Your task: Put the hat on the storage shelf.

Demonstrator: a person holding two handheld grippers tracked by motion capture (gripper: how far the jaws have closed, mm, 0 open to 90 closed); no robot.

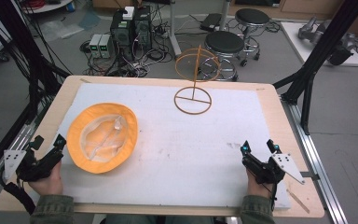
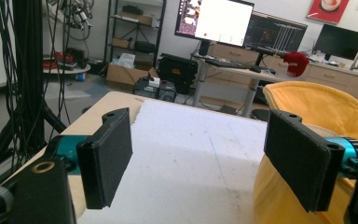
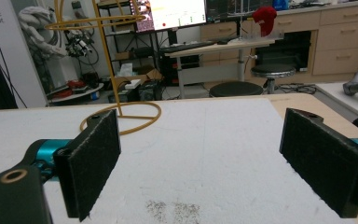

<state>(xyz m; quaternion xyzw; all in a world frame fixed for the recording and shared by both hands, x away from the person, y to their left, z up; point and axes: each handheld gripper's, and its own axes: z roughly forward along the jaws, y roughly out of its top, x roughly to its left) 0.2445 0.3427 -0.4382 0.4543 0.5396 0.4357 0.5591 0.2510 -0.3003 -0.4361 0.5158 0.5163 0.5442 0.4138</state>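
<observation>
Near the counter's left edge lies your yellow bucket hat (image 1: 102, 137), crown down, just beside your left hand-held gripper (image 1: 46, 147); both it and the right hand-held gripper (image 1: 260, 145) gape wide, empty. Pinching its soft brim could drag it, and the wire stand (image 1: 193, 81) may tip.

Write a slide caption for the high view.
Both claws, left and right, open on the table, beside an upturned yellow hat and wire stand.
</observation>
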